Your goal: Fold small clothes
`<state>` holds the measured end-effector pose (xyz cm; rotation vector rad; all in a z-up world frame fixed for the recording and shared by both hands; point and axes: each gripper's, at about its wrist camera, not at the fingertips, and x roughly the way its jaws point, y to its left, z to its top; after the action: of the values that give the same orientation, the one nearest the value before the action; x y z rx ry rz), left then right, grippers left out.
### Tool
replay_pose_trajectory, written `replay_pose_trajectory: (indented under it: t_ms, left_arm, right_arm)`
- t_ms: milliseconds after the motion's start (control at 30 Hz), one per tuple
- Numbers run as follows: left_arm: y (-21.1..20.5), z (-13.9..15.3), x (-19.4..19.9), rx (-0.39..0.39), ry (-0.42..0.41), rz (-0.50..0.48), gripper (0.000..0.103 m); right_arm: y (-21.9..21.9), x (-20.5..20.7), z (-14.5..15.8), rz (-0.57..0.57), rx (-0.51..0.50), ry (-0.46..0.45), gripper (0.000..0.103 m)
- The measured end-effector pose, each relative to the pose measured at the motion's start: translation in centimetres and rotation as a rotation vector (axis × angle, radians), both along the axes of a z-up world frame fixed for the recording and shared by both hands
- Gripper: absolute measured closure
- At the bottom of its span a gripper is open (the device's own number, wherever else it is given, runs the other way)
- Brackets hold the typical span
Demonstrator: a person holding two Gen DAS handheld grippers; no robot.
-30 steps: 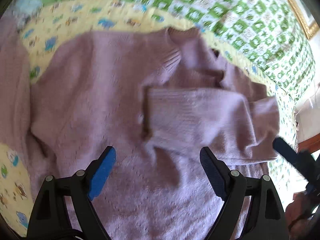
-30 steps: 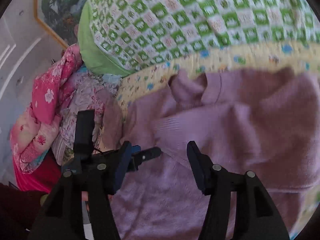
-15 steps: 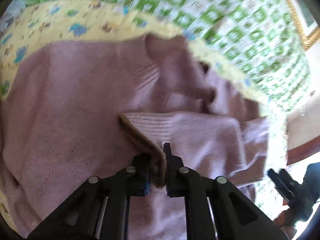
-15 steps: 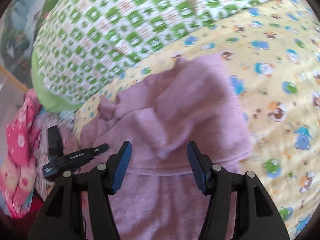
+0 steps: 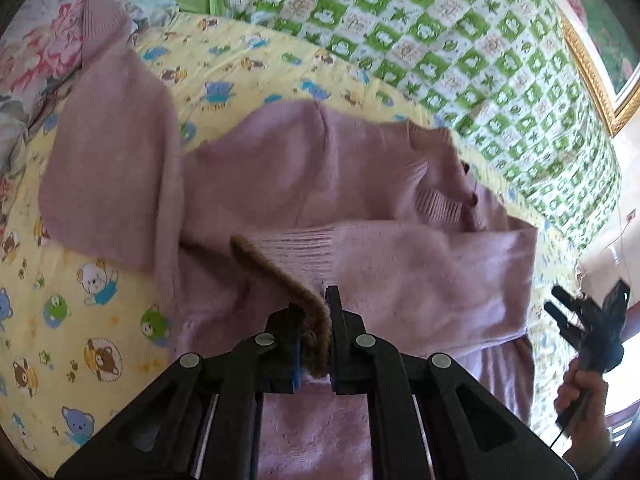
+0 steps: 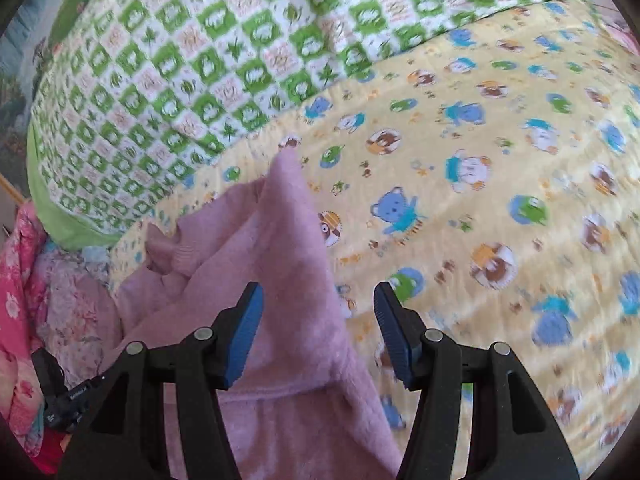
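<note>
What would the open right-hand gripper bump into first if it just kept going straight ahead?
Probably the yellow cartoon-print sheet: the right gripper has open jaws aimed near the pink sweater's edge, with sheet showing beyond. Depth is unclear, so it may brush the sweater first.

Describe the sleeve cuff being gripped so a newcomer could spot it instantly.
On the yellow cartoon sheet lies a mauve sweater. Its right sleeve is folded across the chest; the ribbed cuff sits pinched in the left gripper, edge turned up brownish.
</note>
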<state>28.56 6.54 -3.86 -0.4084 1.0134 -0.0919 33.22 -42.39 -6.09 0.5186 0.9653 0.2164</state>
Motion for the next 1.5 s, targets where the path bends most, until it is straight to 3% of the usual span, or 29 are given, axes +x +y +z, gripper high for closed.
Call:
replay_pose_trajectory:
  t_ms: [167,200,233,433,633,767,833,933,1000,1100,1267,1300,1433,1500]
  left_arm:
    - [-1.5,0.0,0.0,0.035,-0.005,-0.034,0.095]
    - [-1.9,0.0,0.2,0.039,-0.004,-0.041,0.095]
    - [-2.2,-0.1,0.5,0.038,-0.002,-0.048,0.095]
    - [-3.9,0.3,1.7,0.039,-0.029,-0.109,0.095]
    - [-3.8,-3.9,2.4,0.161,0.05,-0.101,0.093]
    - [-2.7,-3.1,1.3,0.171,0.048,-0.102,0.082]
    - [-1.9,-1.8,0.6,0.166,0.037,-0.085,0.082]
    - [0.2,0.4,0.0,0.148,0.023,-0.028,0.07]
    - [2.0,1.9,-0.1,0.148,0.004,0.033,0.053]
    - [5.3,3.7,1.1,0.138,-0.007,0.129,0.042]
    - [9.1,5.0,4.4,0.138,0.014,0.24,0.038]
    - [9.5,5.0,5.1,0.149,0.019,0.246,0.034]
    - [10.2,3.4,9.3,0.245,0.097,0.252,0.027]
    - [10.2,1.6,11.8,0.309,0.178,0.248,0.026]
  right_arm:
    - [2.5,3.6,-2.4,0.09,-0.086,0.055,0.044]
    - [2.8,4.2,-3.2,0.124,-0.07,0.082,0.048]
    - [2.7,4.6,-3.6,0.15,-0.05,0.097,0.093]
    - [-0.9,4.9,-1.7,0.106,-0.074,0.067,0.094]
    - [-0.2,5.0,-3.4,0.099,-0.119,0.11,0.092]
    - [0.0,3.6,-1.3,0.043,-0.154,0.082,0.079]
    - [0.1,2.6,0.1,0.024,-0.159,0.053,0.07]
    - [0.3,0.3,2.5,0.013,-0.08,-0.021,0.056]
    - [1.3,-0.6,3.3,0.035,-0.055,-0.04,0.054]
    - [3.6,-2.0,3.4,0.108,0.007,-0.037,0.054]
    - [9.7,-2.0,2.7,0.266,0.046,0.0,0.054]
    - [10.4,-2.0,2.6,0.276,0.053,0.003,0.054]
    - [12.9,-1.8,2.3,0.298,0.092,0.013,0.054]
    - [13.8,-1.8,2.2,0.309,0.106,0.02,0.054]
